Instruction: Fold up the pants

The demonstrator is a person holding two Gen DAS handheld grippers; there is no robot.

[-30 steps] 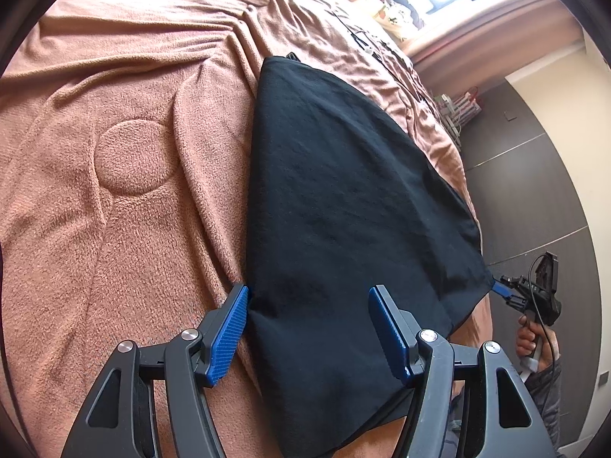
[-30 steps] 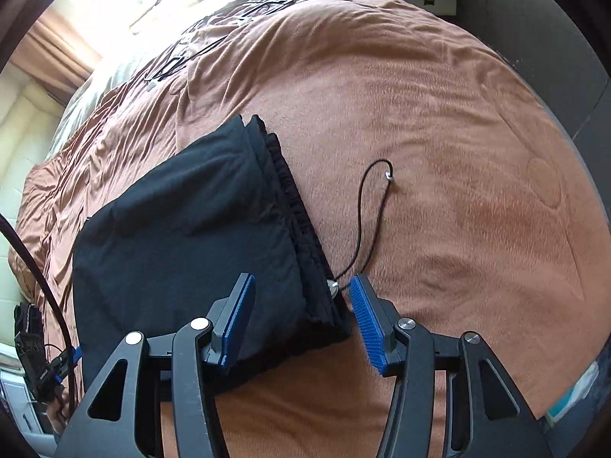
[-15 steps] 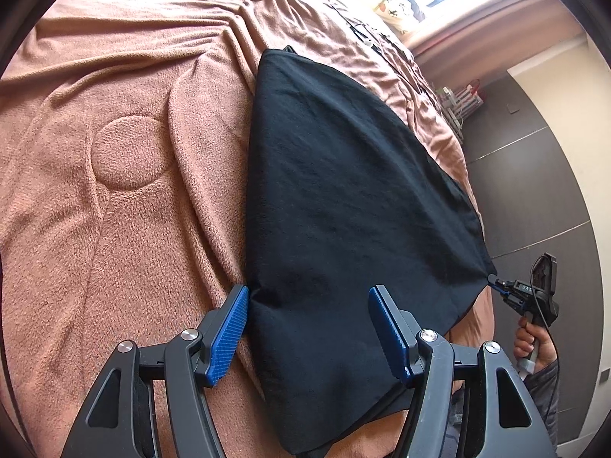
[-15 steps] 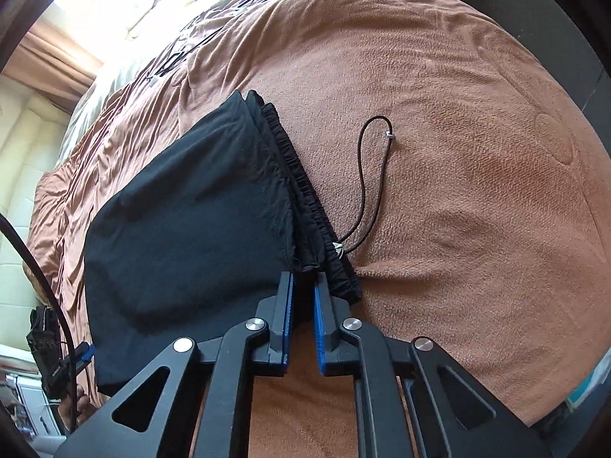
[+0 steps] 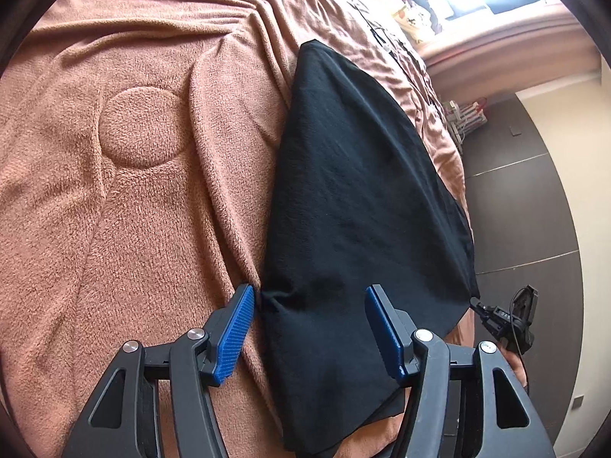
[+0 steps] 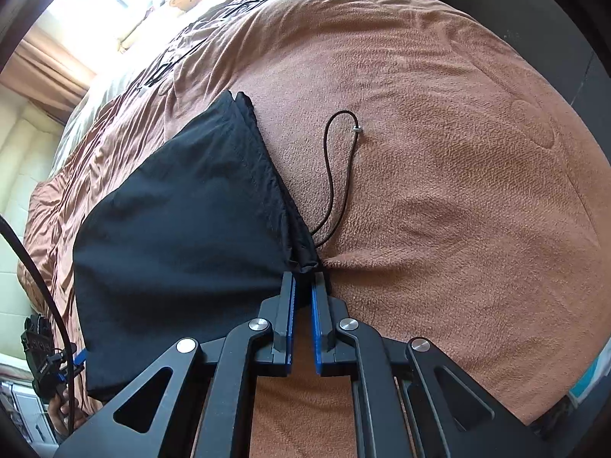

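The black pants (image 5: 362, 198) lie folded on the bed's brown blanket (image 5: 133, 198), a flat dark slab with its gathered waistband along one edge and the drawstring (image 6: 332, 175) trailing off that edge in a loose loop over the blanket.

My right gripper (image 6: 302, 294) has its jaws pinched almost together on the near corner of the waistband; a small bunch of black cloth sits squeezed between the blue pads, right where the drawstring comes out, and the blanket puckers just beside the tips. In the left wrist view this gripper shows small at the far corner of the pants, with part of my hand on its handle.

My left gripper (image 5: 309, 320) is about half open at the opposite corner. Its jaws have just been closing a little, and the folded corner of the pants lies between them. The left pad (image 5: 235, 336) sits just beside the cloth's edge, over the blanket, and the right pad rests above the black cloth; neither is pressing the cloth, so I hold nothing on this side.

At the head of the bed, pillows (image 6: 183, 0) with a cartoon bear print lie under a bright window. I see no box, basket or other container holding anything.
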